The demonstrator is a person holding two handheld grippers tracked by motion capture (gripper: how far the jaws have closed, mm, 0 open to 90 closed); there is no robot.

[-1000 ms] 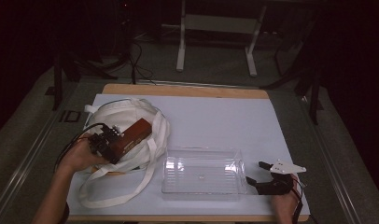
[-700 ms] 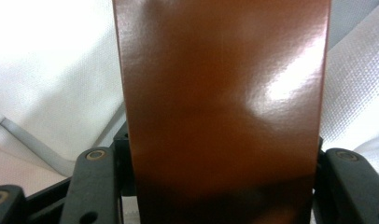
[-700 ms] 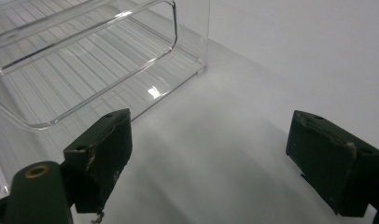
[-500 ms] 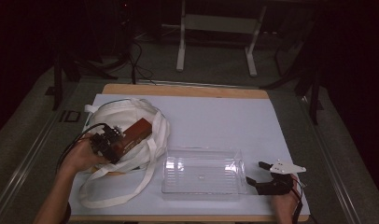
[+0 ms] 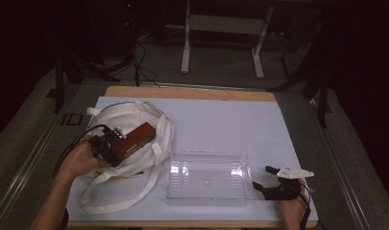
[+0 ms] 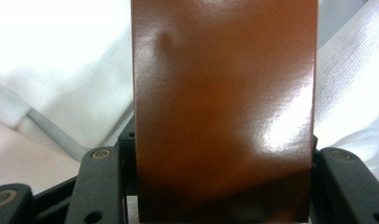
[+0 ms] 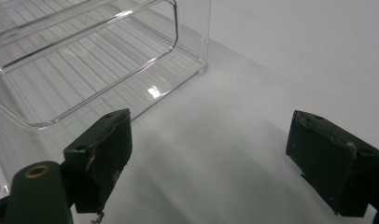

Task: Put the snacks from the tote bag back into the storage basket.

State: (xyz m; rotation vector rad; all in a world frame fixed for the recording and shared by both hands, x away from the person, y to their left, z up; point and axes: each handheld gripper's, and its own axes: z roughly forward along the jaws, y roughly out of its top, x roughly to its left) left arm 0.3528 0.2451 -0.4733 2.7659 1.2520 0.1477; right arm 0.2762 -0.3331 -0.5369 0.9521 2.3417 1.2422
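A glossy brown box lies on a white cloth tote bag at the table's left. My left gripper is shut on the box's near end; its jaws have just been closing with the box between them. In the left gripper view the brown box stands between the two black jaws of the left gripper, with white bag fabric behind it. My right gripper rests open on the table just right of a clear plastic tray. Nothing lies between the jaws of the right gripper.
The clear tray's corner lies close to the right gripper's left finger. The bag's long handles trail toward the front edge. A white sheet covers the wooden table. Beyond it are dark floor and metal stand legs.
The left hand and the brown box have barely shifted on the bag. The right gripper has kept still beside the tray.
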